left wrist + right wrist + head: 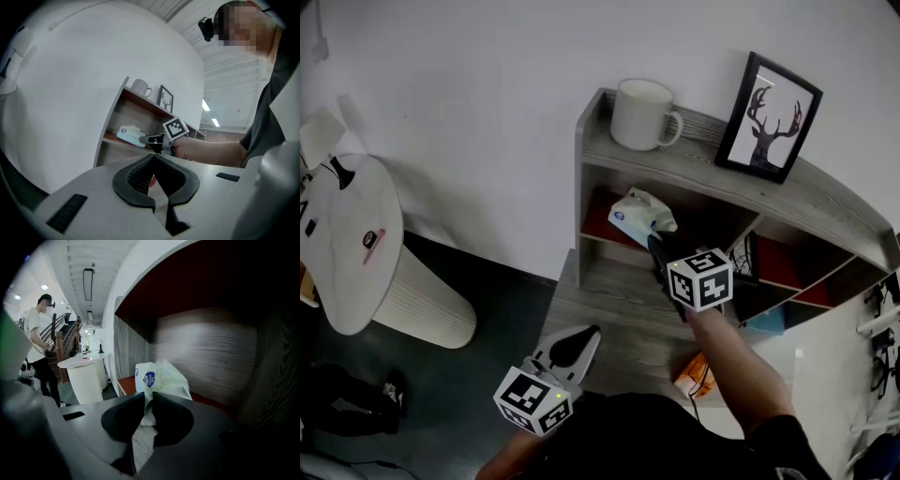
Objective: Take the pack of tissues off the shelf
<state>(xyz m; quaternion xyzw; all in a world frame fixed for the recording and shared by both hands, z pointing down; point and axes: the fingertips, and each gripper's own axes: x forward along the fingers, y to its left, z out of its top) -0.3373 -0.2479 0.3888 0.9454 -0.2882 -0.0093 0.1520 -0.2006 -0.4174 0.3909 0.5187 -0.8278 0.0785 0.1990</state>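
Two grippers are in view. Your right gripper [655, 242] reaches into the upper left compartment of the shelf [703, 173]. Its jaws are pinched on the near end of the one pack of tissues [639, 214], which sits in that compartment over its red floor. Your left gripper [589, 336] is held low in front of the shelf, jaws together with nothing between them.

On the shelf top stand one white mug [642, 114] and one framed deer picture [769, 114], well apart. One round white table [342, 253] stands to the left of the shelf.

The lower right compartments are dark, and their contents cannot be made out. One orange item [696, 375] is partly covered by your right forearm. One pale blue item [766, 322] shows only in part. Neither can be identified.
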